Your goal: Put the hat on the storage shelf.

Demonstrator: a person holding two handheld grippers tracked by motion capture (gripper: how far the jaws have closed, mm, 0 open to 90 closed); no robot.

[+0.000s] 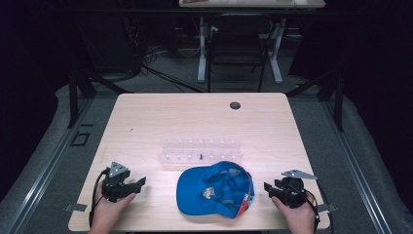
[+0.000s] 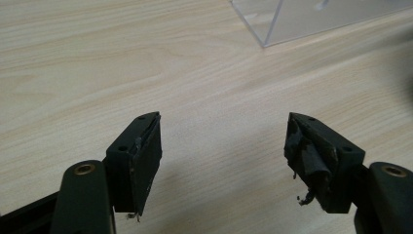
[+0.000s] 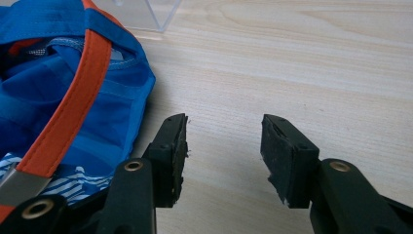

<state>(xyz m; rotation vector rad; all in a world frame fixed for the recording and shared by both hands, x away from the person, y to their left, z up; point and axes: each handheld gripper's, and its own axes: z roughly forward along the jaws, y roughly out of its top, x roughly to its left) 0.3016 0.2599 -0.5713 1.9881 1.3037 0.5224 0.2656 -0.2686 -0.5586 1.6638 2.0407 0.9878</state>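
High view frames a pale wooden worktop [image 1: 146,122] on which a blue cap [image 1: 214,190] is laid near the front edge, between the two hands, with its inside turned up and its brim toward the left. Just behind the cap a clear plastic rack [image 1: 200,150] is placed, probably so that the cap can be hung or set on it. The left tool [image 1: 135,185] is held low at the left of the cap, well apart from it, and its jaws are kept wide with nothing between them; bare wood and a corner of the rack [image 2: 311,19] are seen in the left gripper view. The right tool [image 1: 270,189] is held near the right side of the cap, also wide and empty. In the right gripper view the orange band of the cap [image 3: 73,105] is seen just beside one jaw, so this tool seems placed to take the cap first.
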